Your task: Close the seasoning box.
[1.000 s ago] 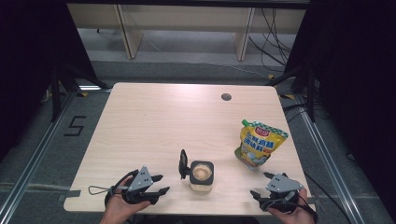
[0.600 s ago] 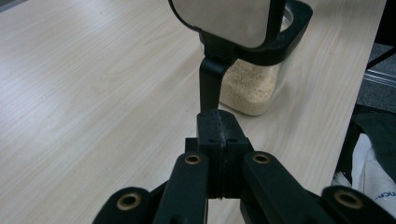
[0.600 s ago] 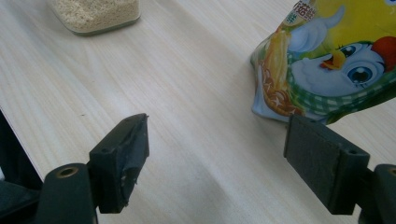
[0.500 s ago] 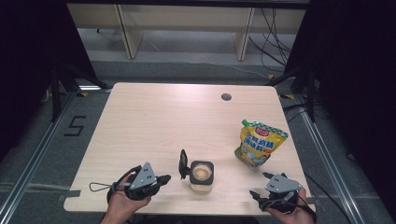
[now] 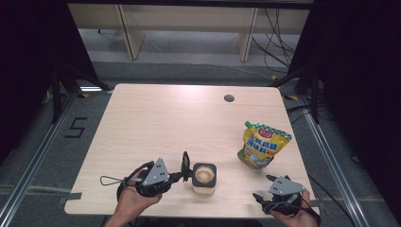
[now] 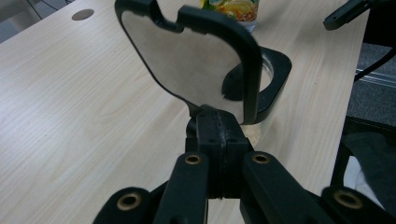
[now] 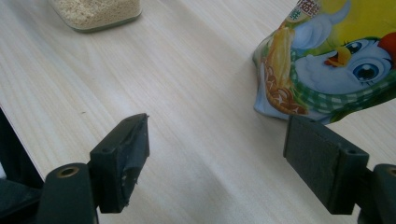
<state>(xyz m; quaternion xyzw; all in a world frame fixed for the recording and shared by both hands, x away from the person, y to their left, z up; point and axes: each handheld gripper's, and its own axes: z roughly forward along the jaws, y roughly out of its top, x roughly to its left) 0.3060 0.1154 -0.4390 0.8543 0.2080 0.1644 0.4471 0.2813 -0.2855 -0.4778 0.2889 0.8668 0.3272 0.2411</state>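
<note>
Lifted slightly, left gripper (image 5: 182,174) now pinches the jar's flip lid (image 6: 196,65), jaws having just closed.
Right gripper (image 7: 217,154) rests spread (its view shows grainy jar (image 7: 95,11) contents, cartoon snack bag (image 7: 336,60)).

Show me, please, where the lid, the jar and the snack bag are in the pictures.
lid (image 6: 187,60), left gripper view, on its pale inner face.
jar (image 5: 204,176), high view, on the contents seen through its open top.
snack bag (image 5: 262,147), high view, on its yellow front.

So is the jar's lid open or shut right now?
Open. The lid stands flipped up, clamped in the left gripper, and the jar shows its pale grainy contents from above.
</note>
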